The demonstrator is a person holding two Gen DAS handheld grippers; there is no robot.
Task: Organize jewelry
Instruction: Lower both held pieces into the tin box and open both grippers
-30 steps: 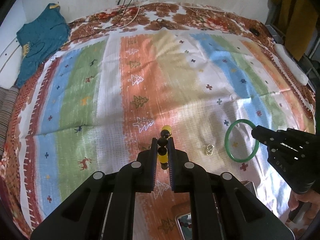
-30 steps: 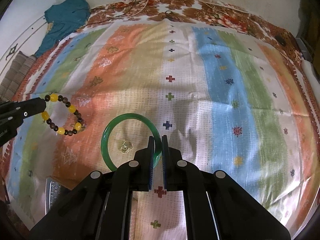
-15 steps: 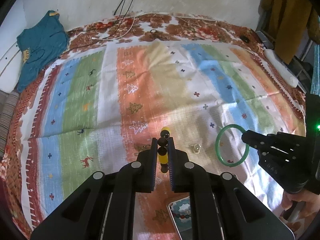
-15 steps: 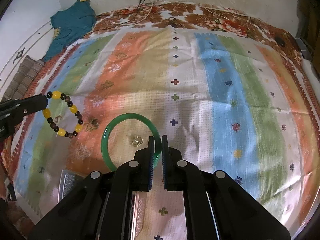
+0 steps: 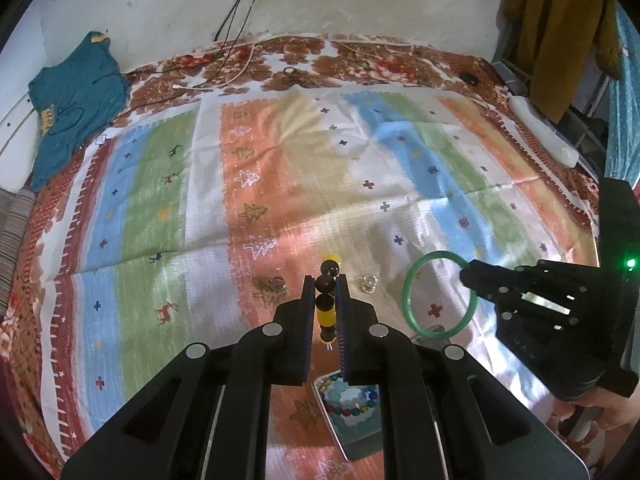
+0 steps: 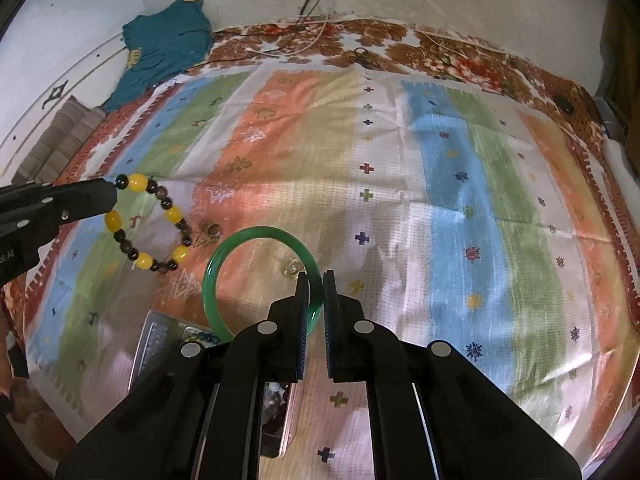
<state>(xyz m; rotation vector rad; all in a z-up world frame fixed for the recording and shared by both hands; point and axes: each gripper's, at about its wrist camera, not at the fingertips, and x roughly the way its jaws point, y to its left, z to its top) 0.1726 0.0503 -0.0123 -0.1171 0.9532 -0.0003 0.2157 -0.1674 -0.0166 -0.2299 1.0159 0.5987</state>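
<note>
Beaded bracelet (image 6: pixel 150 226): yellow and dark brown beads, held off the cloth by the left gripper (image 5: pixel 325 280), whose jaws are nearly closed on it. In the left wrist view the beads run edge-on between the fingers, one yellow bead poking past the tips. In the right wrist view the loop hangs open from the gripper tip, above the green and orange stripes.

Green bangle (image 6: pixel 260 280): pinched at its rim by the right gripper (image 6: pixel 316 276), jaws almost together on it. Ring stands tilted, lifted clear of the cloth. Left wrist view shows it as an oval at the right gripper's tip (image 5: pixel 438 294).

Small pale ring (image 5: pixel 368 283): lies on the cloth between the two grippers; in the right wrist view it shows through the bangle's opening (image 6: pixel 294 267). Small dark item (image 5: pixel 277 282) on the orange stripe, just left of the left gripper's tip; too small to identify.

Metal tray (image 5: pixel 352 436): below the left gripper, near the camera, holds a string of blue, red and green beads. Partly hidden by the fingers in both views.

Striped cloth (image 5: pixel 280 184) covers a bed, over a brown floral sheet (image 5: pixel 304 56). Teal shirt (image 5: pixel 76 96) at far left corner. Cables (image 5: pixel 236 20) trail down the wall at the far edge.
</note>
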